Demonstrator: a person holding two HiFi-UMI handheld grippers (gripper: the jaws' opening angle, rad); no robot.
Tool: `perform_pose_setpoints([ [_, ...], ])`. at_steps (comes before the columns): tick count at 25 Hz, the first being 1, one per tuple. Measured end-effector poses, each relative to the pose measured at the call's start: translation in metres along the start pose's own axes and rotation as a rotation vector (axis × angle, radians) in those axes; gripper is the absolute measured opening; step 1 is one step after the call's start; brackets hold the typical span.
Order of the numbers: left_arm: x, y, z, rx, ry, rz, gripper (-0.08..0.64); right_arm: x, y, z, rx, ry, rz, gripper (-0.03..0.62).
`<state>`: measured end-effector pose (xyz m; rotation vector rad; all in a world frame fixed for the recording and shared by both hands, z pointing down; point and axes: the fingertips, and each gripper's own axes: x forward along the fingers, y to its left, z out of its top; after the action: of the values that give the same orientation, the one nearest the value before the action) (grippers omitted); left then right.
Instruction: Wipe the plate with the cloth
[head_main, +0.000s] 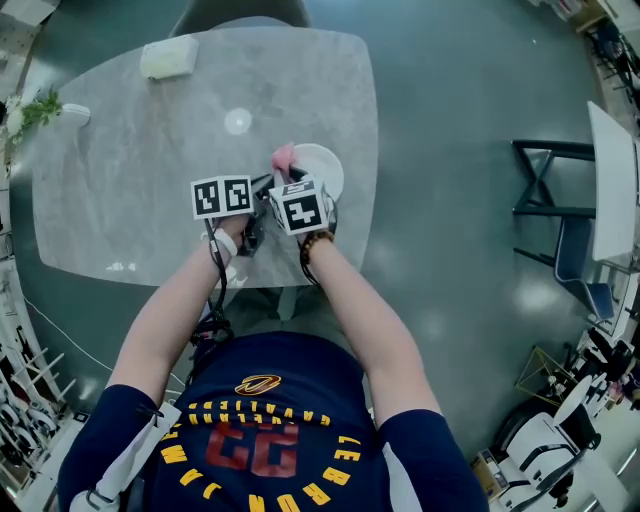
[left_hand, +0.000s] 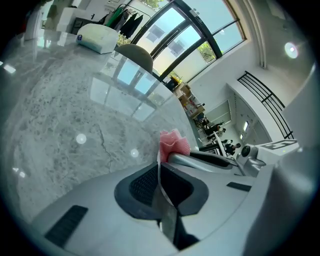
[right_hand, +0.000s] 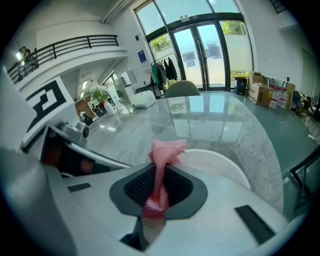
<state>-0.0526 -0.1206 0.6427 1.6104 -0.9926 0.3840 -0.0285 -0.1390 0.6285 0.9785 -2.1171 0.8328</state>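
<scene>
- Between the jaws of the right gripper (right_hand: 159, 189), pinched tight, a pink mesh cloth (right_hand: 165, 150) stands bunched and twisted.
- Just beyond it, the white plate (right_hand: 220, 167) is clamped edge-on by the left gripper (left_hand: 161, 187).

Pink cloth (right_hand: 162, 150) — open, netted weave; white plate (right_hand: 220, 162) smooth, faintly glossy; grey stone-look worktop (right_hand: 210, 120) — polished, reflective.

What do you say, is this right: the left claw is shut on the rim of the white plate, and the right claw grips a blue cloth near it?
Only the colour is wrong: the right gripper view shows a pink cloth, not blue. The left claw is shut on the rim of the white plate, and the right claw grips that cloth near it.
</scene>
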Motion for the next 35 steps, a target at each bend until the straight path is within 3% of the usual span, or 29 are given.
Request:
perform_pose_setpoints([
  [5,0.001,0.006,0.000,-0.017,-0.009,-0.010,0.017,0.005,0.002,-0.001,-0.006,0.009,0.014,0.040],
  [21,-0.003,0.007,0.001,-0.022,-0.020,0.001,0.017,-0.042,-0.070,-0.036,0.086,0.034,-0.131,0.040],
  [26,-0.003,0.010,0.001,-0.013,-0.018,0.009,0.017,-0.057,-0.088,-0.032,0.101,-0.008,-0.168,0.040],
  [30,-0.002,0.007,-0.001,0.005,-0.014,0.019,0.017,-0.068,-0.099,-0.030,0.167,-0.038,-0.206,0.040],
  [35,0.000,0.007,-0.002,-0.009,-0.018,0.020,0.018,-0.068,-0.076,-0.018,0.171,-0.066,-0.162,0.041],
])
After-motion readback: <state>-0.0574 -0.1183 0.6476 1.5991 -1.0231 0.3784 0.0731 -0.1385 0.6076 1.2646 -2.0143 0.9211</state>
